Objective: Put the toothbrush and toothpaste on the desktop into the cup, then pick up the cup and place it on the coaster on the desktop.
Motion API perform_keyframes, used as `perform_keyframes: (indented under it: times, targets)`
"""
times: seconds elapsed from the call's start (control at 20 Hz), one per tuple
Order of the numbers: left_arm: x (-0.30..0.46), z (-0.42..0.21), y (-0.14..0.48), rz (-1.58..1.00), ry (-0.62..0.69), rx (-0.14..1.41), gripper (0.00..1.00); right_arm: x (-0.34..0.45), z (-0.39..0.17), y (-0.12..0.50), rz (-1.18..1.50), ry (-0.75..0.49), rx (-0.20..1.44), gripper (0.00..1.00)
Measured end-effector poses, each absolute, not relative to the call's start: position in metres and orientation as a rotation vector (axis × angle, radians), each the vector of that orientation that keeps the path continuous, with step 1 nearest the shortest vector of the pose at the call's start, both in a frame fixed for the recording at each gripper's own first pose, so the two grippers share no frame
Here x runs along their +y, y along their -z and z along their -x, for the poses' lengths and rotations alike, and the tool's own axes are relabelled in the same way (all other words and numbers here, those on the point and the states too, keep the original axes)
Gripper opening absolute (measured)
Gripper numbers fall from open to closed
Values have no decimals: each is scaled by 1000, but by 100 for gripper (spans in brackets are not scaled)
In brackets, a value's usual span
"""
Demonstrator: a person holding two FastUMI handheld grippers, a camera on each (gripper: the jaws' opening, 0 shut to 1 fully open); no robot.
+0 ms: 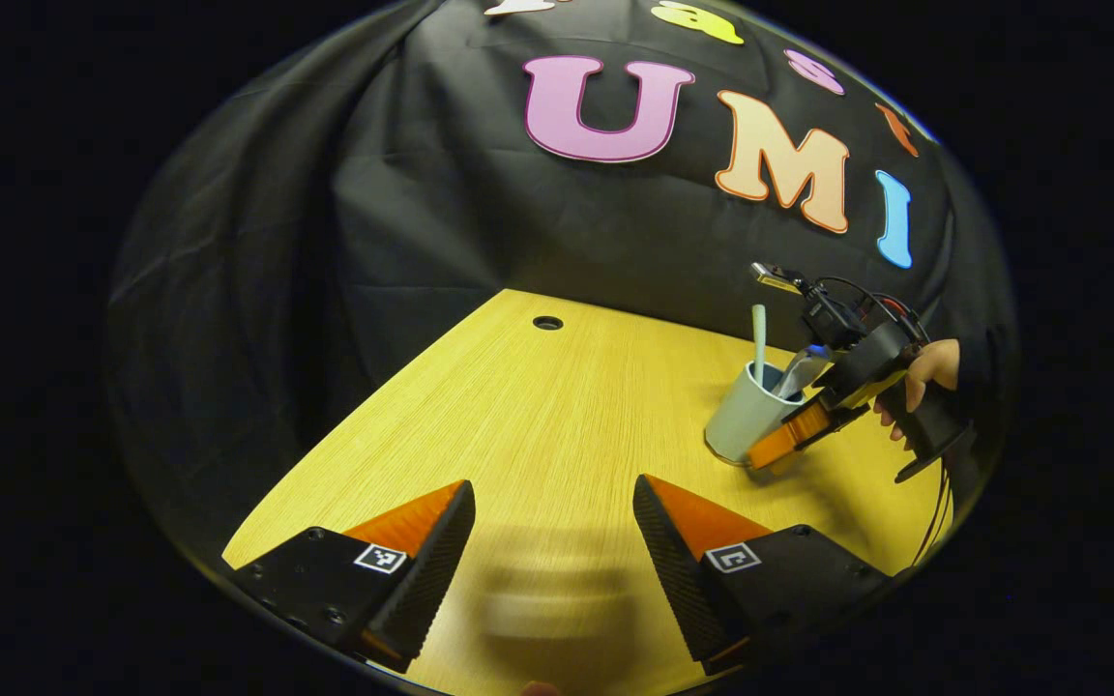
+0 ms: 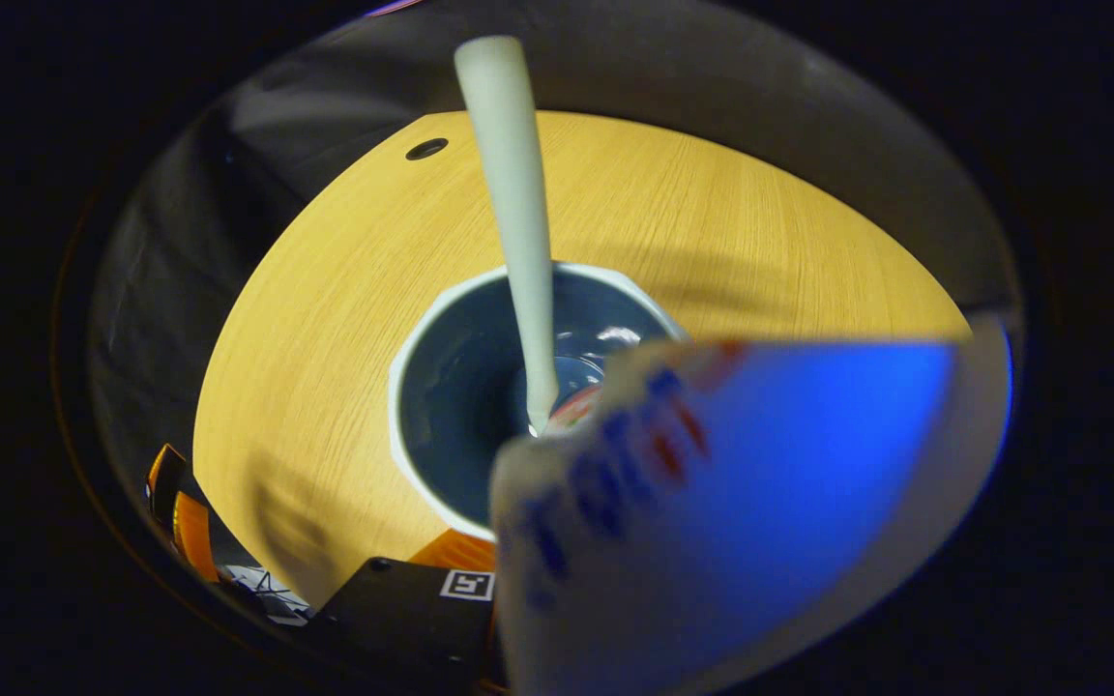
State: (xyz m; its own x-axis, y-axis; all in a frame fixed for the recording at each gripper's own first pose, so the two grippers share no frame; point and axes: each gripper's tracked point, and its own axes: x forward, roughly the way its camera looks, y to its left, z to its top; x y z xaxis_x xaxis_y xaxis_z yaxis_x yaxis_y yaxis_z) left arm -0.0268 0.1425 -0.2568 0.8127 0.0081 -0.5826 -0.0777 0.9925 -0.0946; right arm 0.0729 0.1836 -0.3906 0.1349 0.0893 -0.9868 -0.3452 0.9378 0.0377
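Toothpaste (image 2: 760, 503) fills the lower right of your right gripper view, apparently pinched in the right gripper (image 1: 794, 430), its tip angled down into the cup (image 2: 518, 387) beside the upright toothbrush (image 2: 518, 213); the left gripper (image 1: 552, 541) stands spread and empty.

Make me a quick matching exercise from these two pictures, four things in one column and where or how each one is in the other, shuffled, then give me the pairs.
Things:
1. toothbrush
2. toothpaste
3. cup
4. left gripper

States:
A. open over bare desk, holding nothing
B. standing on the desk, not on any coaster
C. standing in the cup, handle sticking up
D. partly in the cup, close in front of the right gripper's camera

Pairs: 1-C, 2-D, 3-B, 4-A
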Motion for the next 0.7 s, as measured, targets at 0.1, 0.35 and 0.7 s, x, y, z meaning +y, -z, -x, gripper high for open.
perform_keyframes:
  times: [0.1, 0.35, 0.7]
  targets:
    - [137, 23, 254, 118, -27, 613, 95, 187, -74, 387, 214, -331, 1383, 51]
    - [102, 4, 246, 106, 72, 596, 95, 184, -62, 354, 167, -358, 1277, 100]
    - [27, -14, 211, 105, 130, 550, 95, 128, -69, 243, 170, -389, 820, 99]
